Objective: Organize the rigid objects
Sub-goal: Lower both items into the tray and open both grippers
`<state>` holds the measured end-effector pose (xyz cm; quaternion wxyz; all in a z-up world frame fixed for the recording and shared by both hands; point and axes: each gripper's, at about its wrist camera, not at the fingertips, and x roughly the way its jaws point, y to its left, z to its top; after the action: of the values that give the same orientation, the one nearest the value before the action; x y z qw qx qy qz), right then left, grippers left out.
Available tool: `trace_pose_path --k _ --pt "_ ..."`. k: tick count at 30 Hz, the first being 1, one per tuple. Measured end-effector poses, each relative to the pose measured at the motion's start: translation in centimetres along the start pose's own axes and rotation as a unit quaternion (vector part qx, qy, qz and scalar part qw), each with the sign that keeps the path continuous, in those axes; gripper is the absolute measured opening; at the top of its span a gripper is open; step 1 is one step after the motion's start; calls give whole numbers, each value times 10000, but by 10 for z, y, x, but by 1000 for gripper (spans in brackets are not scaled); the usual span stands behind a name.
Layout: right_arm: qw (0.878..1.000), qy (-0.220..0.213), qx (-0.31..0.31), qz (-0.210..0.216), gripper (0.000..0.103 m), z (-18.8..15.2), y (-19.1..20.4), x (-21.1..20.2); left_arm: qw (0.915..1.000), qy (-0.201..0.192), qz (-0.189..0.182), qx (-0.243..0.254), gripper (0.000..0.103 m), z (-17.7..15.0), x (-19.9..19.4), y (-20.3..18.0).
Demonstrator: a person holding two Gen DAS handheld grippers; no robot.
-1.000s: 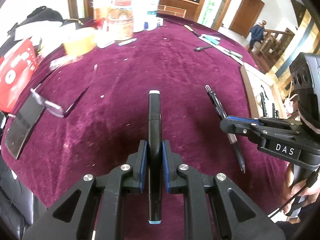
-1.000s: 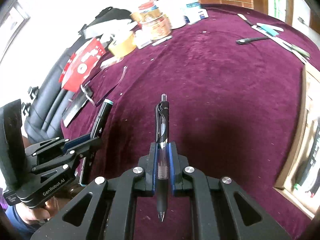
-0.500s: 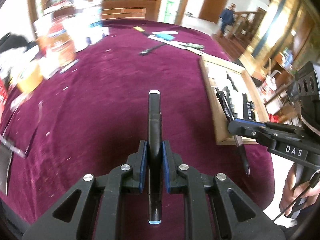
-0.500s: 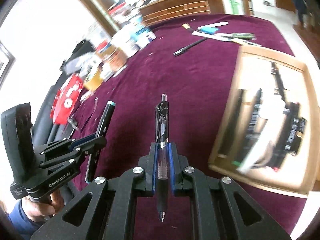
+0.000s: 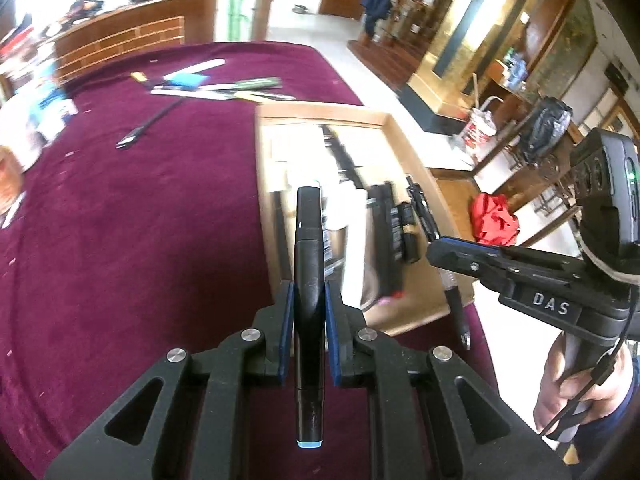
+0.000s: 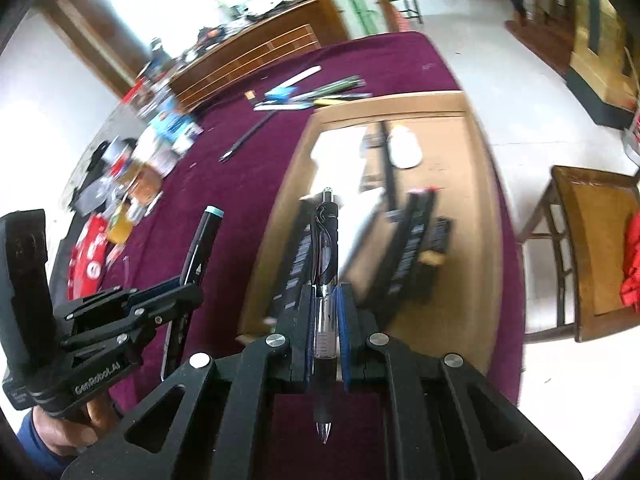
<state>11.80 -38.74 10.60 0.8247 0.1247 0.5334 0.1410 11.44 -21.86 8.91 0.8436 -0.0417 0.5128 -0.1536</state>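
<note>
Both grippers have swung across the maroon tablecloth [image 5: 120,240] from the cluttered side toward the wooden tray [image 5: 404,148], which a second ago showed only as an edge and now fills the middle of each view.

Tray sits at the table's edge, already holding several dark pens and markers and some white pieces; motion blur makes an exact count doubtful. So part of the sorting looks done.

Loose items left on the cloth beyond the tray: a black pen [image 5: 148,124] lying alone, and a small heap of rulers and pens [image 5: 224,88] near the far rim.

Left gripper [image 5: 309,312] clenched on a black marker [image 5: 308,264], teal cap end toward the camera, held above the tray's near-left edge.

Right gripper [image 6: 325,320] clenched on a black gel pen [image 6: 326,248], tip toward the camera, above the tray's near end.

Both not yet set down; judged mid-carry, lowering and release to come.
</note>
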Motion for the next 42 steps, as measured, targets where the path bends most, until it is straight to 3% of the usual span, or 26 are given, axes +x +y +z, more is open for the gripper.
trace_pose_path --k 6,14,29,42 --pt "9996 23 195 -185 10 29 -27 16 9995 227 -187 65 12 26 42 -33" --pt "9986 170 113 -496 10 51 -46 42 9991 418 -117 32 12 34 80 -43" --pt "9965 387 65 -738 10 67 -54 72 9994 326 73 99 12 37 97 -51" --pt "9954 319 -62 -902 11 70 -51 73 9994 303 -78 128 12 37 95 -53"
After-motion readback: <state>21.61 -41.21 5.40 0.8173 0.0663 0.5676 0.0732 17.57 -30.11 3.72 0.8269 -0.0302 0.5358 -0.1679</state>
